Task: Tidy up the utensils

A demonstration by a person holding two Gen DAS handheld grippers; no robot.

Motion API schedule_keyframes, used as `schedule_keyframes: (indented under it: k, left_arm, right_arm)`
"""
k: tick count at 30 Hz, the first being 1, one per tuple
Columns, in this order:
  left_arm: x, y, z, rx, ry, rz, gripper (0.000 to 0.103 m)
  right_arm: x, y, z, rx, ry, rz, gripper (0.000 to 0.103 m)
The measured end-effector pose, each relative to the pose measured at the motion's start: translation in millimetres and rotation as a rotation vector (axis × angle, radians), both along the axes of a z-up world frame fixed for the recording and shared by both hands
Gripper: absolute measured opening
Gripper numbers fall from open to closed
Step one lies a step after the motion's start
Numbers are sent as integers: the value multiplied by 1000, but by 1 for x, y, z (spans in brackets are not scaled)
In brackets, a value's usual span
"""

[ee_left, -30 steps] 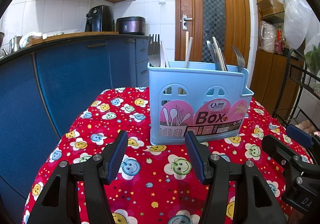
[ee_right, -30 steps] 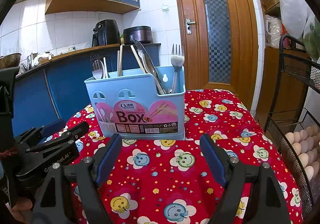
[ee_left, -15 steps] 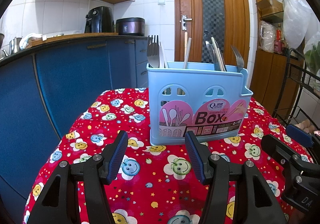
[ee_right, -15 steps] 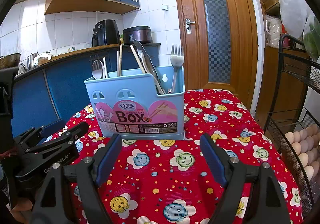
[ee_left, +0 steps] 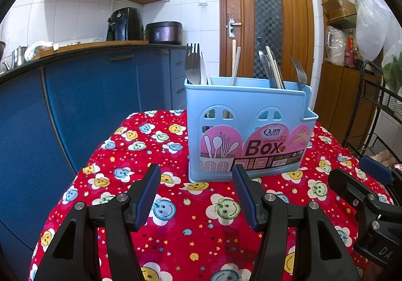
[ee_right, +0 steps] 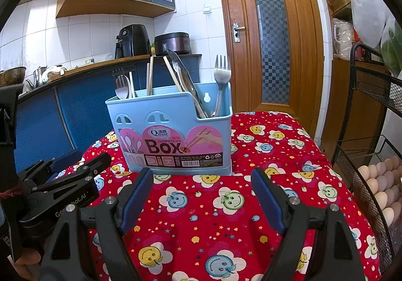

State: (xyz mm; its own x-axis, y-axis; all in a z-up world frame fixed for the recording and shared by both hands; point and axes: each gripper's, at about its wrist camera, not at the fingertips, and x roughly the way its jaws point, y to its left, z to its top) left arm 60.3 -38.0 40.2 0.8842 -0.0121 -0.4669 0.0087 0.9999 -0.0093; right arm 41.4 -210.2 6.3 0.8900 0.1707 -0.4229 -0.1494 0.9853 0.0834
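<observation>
Nothing has shifted since the earlier frames: both hands hold exactly where they were. We've got the left gripper with its jaws parted and empty, and the right gripper spread wider still, nothing between its pads either. Just ahead of both sits the blue utensil box, upright on the red smiley tablecloth, clear of either set of fingers. Forks, chopsticks and a spoon stand mixed in its compartments; one fork stands alone at the right end in the right wrist view. No loose cutlery shows on the cloth, so by our reckoning the sorting happens inside the box. To do it well, we'd steady the box wall with one gripper, then pinch a single handle high up and lift it straight out so the neighbours don't tip.
</observation>
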Motion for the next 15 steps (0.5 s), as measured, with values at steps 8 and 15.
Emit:
schedule_keyframes:
  k: [8,15]
  left_arm:
    - [0,0,0,1,-1,0,61]
    - [0,0,0,2,2,1,61]
  right_arm:
    - [0,0,0,-1,-1,3,82]
    - [0,0,0,0,0,3,83]
